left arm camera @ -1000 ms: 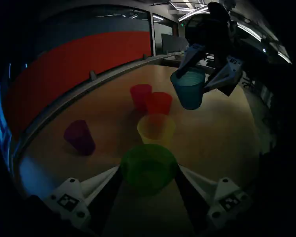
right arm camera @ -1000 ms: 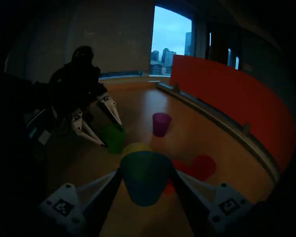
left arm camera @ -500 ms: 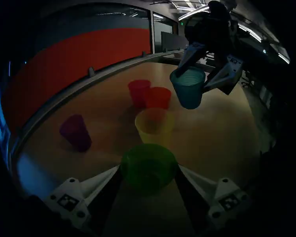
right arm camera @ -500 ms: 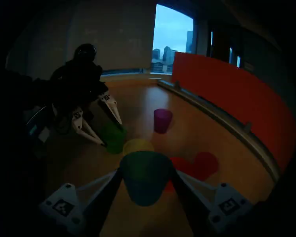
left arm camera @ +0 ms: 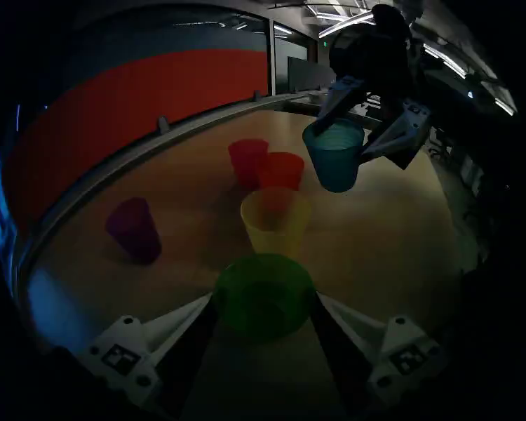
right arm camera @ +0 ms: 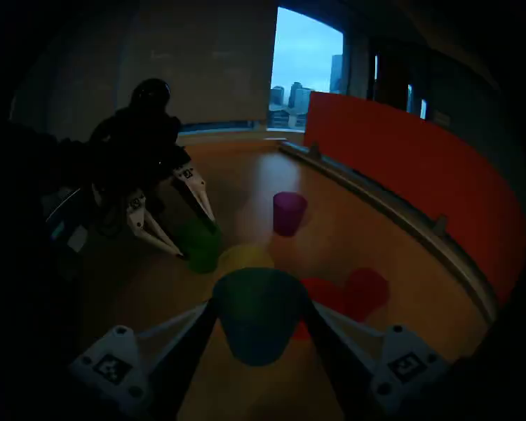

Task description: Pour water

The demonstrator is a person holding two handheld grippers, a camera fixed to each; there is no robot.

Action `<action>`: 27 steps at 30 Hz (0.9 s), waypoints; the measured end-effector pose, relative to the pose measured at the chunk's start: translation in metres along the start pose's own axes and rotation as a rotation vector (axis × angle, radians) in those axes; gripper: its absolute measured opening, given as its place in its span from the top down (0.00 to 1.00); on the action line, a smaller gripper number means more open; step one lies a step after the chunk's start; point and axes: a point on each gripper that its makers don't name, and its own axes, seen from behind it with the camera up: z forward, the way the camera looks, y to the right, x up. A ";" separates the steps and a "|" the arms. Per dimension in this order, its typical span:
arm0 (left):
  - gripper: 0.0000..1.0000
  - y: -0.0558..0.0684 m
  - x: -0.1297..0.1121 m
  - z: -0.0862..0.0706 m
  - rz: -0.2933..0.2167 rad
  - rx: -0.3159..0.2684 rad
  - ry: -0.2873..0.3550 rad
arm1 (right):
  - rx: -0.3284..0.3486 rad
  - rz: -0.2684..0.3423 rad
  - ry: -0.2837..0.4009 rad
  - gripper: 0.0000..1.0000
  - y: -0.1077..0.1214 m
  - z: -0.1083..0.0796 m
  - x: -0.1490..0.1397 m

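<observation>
In the left gripper view my left gripper (left arm camera: 264, 309) is shut on a green cup (left arm camera: 264, 295), held upright just above the wooden table (left arm camera: 396, 224). Ahead of it stands a yellow cup (left arm camera: 275, 220), then an orange cup (left arm camera: 280, 170) and a red cup (left arm camera: 248, 160). Farther off, the right gripper (left arm camera: 347, 144) holds a blue cup (left arm camera: 333, 154) in the air. In the right gripper view my right gripper (right arm camera: 259, 316) is shut on that blue cup (right arm camera: 258, 312). Across from it the left gripper (right arm camera: 193, 235) holds the green cup (right arm camera: 201, 245) beside the yellow cup (right arm camera: 245, 256).
A purple cup (left arm camera: 133, 229) stands apart on the left of the table, also the purple cup (right arm camera: 289, 213) in the right gripper view. A red partition (left arm camera: 144, 105) runs along the table's far edge. A window (right arm camera: 305, 77) lies behind, and the room is dim.
The left gripper with the green cup has crept slightly closer to the yellow cup. The right gripper and blue cup have hardly moved.
</observation>
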 end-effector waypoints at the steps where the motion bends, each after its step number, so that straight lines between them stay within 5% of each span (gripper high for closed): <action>1: 0.12 0.000 -0.001 0.000 -0.002 0.000 0.000 | 0.000 0.000 0.000 0.04 0.000 0.000 0.000; 27: 0.10 -0.002 -0.005 -0.003 -0.019 0.010 -0.005 | 0.011 -0.008 -0.008 0.03 -0.007 0.008 -0.005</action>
